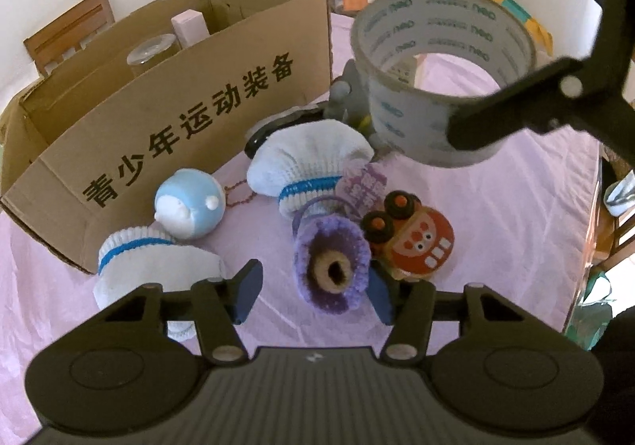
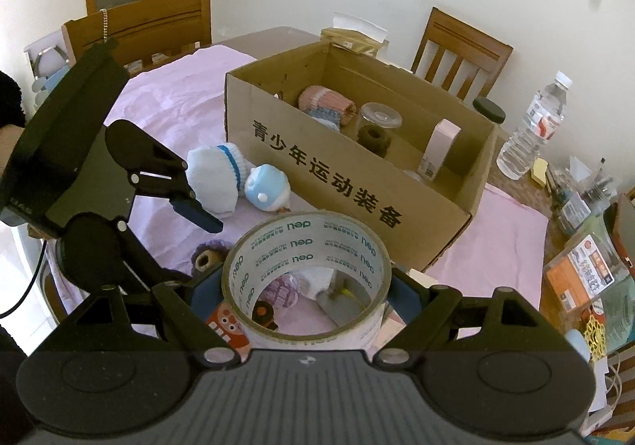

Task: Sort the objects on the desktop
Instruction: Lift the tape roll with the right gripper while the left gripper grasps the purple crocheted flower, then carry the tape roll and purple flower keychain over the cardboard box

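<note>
**Inspector A:** Left wrist view first. We find the left claw [image 1: 313, 286] released. Its blue pads stand either side of a purple knitted flower with a brown woollen centre [image 1: 331, 270], which lies on the pink tablecloth [image 1: 496, 226].

**Inspector B:** Agreed. The nine o'clock pad is clear of the wool. We cannot tell whether the three o'clock pad touches it.

**Inspector A:** At two o'clock of the flower, touching it, lies a red-and-orange wooden toy car with black wheels [image 1: 416, 242]. At twelve o'clock is a white knitted sock with a blue band [image 1: 309, 163], and at ten o'clock a pale blue and white round plush figure [image 1: 190, 207].

**Inspector B:** We note a second banded sock [image 1: 151, 266] at nine o'clock. Beyond it is the open brown cardboard box with black printed characters [image 1: 178, 119].

**Inspector A:** At one o'clock the right claw [image 1: 462, 46] holds a wide roll of clear packing tape on a white printed core [image 1: 432, 60], lifted off the cloth.

**Inspector B:** Right wrist view. We confirm that the right claw is clenched on the roll, one pad at nine o'clock and one at three o'clock of its rim. The box stands at twelve o'clock.

**Inspector A:** Inside the box we record a pink-and-blue knitted piece [image 2: 325, 101], a clear round lid [image 2: 381, 115], a brown woollen ring [image 2: 375, 137] and a slim pink carton [image 2: 440, 147].
</note>
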